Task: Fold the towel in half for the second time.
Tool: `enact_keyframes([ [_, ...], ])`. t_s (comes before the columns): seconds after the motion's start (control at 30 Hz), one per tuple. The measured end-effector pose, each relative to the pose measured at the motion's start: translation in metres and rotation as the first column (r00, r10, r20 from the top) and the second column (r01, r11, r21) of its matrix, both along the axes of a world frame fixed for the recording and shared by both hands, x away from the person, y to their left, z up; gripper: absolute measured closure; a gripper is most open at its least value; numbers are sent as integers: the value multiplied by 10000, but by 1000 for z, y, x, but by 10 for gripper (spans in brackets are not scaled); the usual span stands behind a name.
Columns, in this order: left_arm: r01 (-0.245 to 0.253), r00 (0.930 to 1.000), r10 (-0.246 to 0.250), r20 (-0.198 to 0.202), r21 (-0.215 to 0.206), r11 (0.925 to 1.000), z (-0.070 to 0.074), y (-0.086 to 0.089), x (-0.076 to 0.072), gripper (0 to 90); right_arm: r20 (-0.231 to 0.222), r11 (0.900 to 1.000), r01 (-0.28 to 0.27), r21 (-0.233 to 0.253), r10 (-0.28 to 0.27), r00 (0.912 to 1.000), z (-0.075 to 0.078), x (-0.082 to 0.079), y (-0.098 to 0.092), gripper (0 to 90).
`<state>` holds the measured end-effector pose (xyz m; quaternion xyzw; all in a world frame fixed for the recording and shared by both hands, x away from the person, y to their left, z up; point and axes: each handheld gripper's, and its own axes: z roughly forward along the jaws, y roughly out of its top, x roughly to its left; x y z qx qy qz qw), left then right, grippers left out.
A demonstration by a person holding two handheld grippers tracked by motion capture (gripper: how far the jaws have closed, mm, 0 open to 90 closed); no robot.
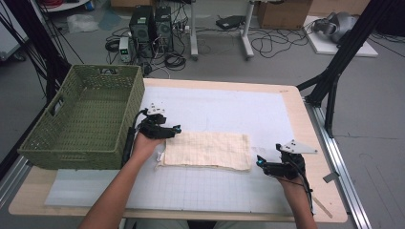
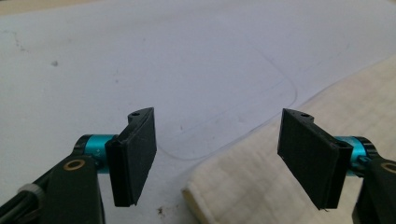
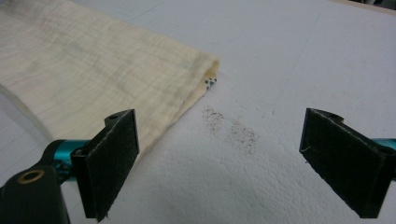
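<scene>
Lying btwn left tool point(image 1: 175, 129) & right tool point(image 1: 258, 160), both jaws apart: folded cloth point(image 1: 206, 150).

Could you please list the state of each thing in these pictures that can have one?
Left tool: open, jaws wide apart, at the cloth's left end.
Right tool: open, just off the cloth's right end.
Cloth: folded into a flat strip, lying on the white mat.
Green basket: upright, looks empty.
</scene>
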<state>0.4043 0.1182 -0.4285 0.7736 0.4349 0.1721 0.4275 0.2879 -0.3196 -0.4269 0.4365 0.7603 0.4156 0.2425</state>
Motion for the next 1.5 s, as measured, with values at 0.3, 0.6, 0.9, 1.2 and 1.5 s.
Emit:
enact_keyframes([
  [0.3,180,9985,-104,-539,1426,9896,-14,-7,3,370,-105,10000,-56,-9,56,9999,-2,1,0,111],
  [0.6,666,9976,-639,-274,1130,9914,-17,-6,0,521,-125,10000,-56,-43,55,9999,-2,2,0,111],
  [0.9,854,9963,-852,-61,583,9946,-22,-3,-5,717,-378,9999,-114,75,117,9992,-5,14,5,111],
  [1.2,611,9979,-604,-227,333,9976,-22,-3,-5,772,-664,9991,-300,311,320,9973,1,39,4,111],
  [1.5,698,9971,-693,-329,146,9975,-23,-2,-5,841,-1191,9956,-763,-545,693,9905,14,84,25,137],
])
